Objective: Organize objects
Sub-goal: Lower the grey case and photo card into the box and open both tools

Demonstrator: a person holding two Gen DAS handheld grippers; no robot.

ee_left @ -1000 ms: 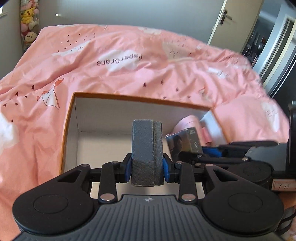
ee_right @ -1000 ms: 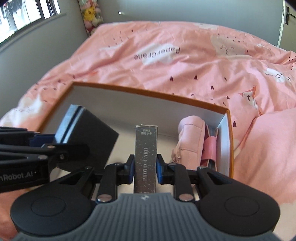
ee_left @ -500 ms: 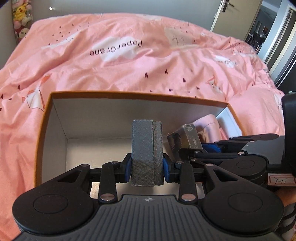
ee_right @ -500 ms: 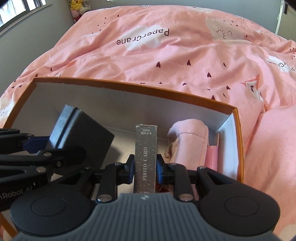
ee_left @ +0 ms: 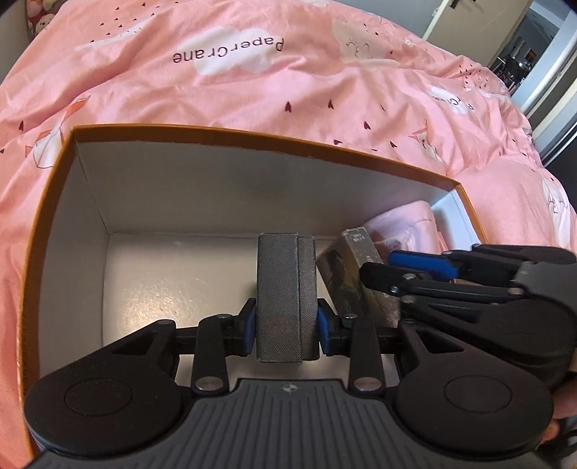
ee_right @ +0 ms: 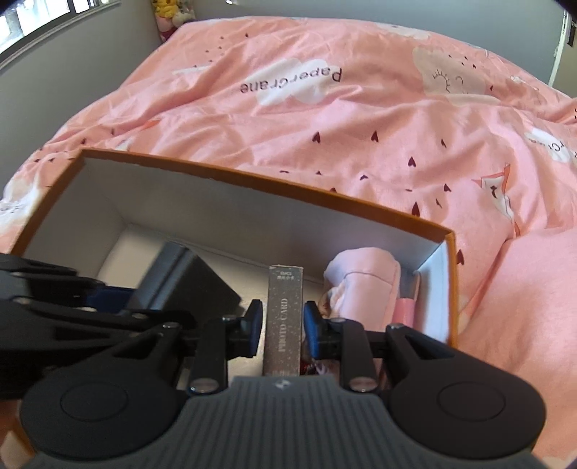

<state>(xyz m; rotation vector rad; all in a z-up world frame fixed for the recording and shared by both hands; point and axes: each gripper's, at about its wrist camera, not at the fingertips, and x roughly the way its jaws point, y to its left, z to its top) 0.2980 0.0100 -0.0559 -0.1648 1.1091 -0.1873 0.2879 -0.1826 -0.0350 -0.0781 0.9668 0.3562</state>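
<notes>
An orange-rimmed cardboard box (ee_left: 223,131) with white walls sits open on the pink bed. My left gripper (ee_left: 286,330) is shut on a dark grey textured case (ee_left: 285,288) and holds it upright inside the box, near the middle. My right gripper (ee_right: 282,330) holds a slim glittery "PHOTO CARD" box (ee_right: 284,317) upright inside the cardboard box (ee_right: 252,182); its pads stand slightly apart from the sides. The card box (ee_left: 351,274) is just right of the grey case (ee_right: 191,285). A pink soft pouch (ee_right: 364,285) lies in the right end.
The pink "PaperCrane" duvet (ee_left: 288,72) surrounds the box on all sides. The left half of the box floor (ee_left: 162,281) is bare. Plush toys (ee_right: 169,11) sit at the far wall. A doorway (ee_left: 541,54) is at the right.
Both grippers have moved forward and down into the box with their objects. The right gripper's pads now show a slight gap around the card box.
</notes>
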